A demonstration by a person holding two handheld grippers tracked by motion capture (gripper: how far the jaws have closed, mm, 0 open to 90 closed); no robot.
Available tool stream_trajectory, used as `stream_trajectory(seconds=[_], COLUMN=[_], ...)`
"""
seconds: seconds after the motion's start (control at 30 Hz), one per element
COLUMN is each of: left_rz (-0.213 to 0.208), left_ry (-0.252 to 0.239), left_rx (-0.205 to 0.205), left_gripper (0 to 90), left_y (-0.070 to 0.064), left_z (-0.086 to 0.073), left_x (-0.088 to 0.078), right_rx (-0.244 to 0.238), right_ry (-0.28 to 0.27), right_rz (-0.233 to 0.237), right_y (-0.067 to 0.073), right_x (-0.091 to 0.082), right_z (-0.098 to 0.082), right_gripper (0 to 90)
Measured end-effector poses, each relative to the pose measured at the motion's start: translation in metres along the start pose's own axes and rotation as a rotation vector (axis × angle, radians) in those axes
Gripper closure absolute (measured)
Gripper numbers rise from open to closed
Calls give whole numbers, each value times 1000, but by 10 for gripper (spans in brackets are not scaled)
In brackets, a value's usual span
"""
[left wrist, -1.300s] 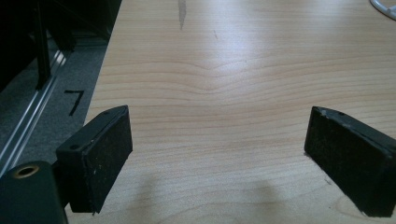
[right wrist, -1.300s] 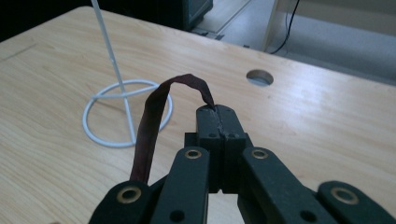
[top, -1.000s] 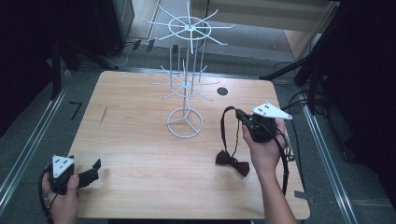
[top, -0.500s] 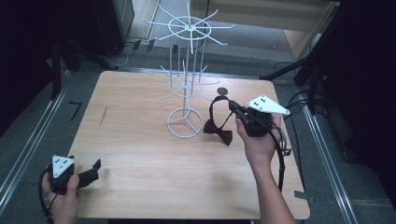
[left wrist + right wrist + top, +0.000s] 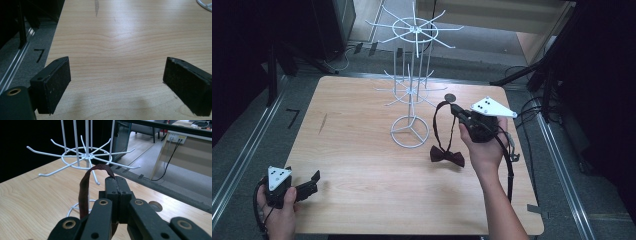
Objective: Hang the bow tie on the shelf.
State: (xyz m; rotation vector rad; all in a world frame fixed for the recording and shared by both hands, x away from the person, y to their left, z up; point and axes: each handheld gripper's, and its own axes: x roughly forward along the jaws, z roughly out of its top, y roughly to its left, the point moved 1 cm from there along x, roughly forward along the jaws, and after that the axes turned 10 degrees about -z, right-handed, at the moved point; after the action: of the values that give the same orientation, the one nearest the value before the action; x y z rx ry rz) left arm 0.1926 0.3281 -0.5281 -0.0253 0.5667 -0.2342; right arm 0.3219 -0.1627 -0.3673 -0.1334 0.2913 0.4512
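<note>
Since a second ago, when the dark red bow tie with its black neck strap (image 5: 447, 156) lay on the wood near the table's right edge, my right gripper (image 5: 456, 112) has lifted and carried it toward the stand, so the bow now hangs just off the surface beside the stand's ring base. From that gripper outward: its black jaws are pressed fully together on the strap, and in the right gripper view the ribbon loops up out of the closed tips and falls away down the left side. The strap arches from the tips in the high view, with the bow dangling below my hand. Just ahead stands the white wire display stand with radiating hooked arms (image 5: 411, 95), its lower tier of arms close in front of the jaws and its upper wheel higher up; none of its arms carries anything yet. Farther out, my left gripper (image 5: 117, 85) rests at the near left corner of the pale wooden table (image 5: 362, 165), jaws spread wide with nothing between them, well apart from the stand. As I judge it, the pick-up is done and the carry is nearly finished; what remains is to open the loop over one of the hooked arms, let the strap settle on it, release, and draw my hand back without snagging the wire.
</note>
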Motion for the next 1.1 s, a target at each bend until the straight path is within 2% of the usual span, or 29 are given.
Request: stream_trajectory(seconds=[0.1, 0.27, 0.67, 0.8, 0.87, 0.97, 1.03, 1.1], left_rz=[0, -4, -6, -6, -6, -8, -8, -7], left_ry=[2, 0, 0, 0, 2, 3, 4, 5], left_rx=[-1, -6, -8, -8, -8, -9, -8, -8], left_gripper=[84, 84, 84, 84, 84, 84, 84, 84], left_y=[0, 0, 0, 0, 1, 1, 1, 1], left_z=[0, 0, 0, 0, 0, 0, 0, 0], left_x=[0, 0, 0, 0, 0, 0, 0, 0], right_rx=[8, 51, 60, 63, 72, 90, 90, 83], right_ry=[12, 40, 72, 95, 115, 137, 141, 144], right_rz=[3, 19, 30, 33, 32, 36, 40, 44], right_y=[-1, -4, -2, -1, -3, -5, -6, -7], right_x=[9, 26, 53, 60, 65, 67, 67, 65], right_z=[0, -3, 6, 3, -4, -9, -10, -11], right_gripper=[900, 900, 900, 900, 900, 846, 831, 768])
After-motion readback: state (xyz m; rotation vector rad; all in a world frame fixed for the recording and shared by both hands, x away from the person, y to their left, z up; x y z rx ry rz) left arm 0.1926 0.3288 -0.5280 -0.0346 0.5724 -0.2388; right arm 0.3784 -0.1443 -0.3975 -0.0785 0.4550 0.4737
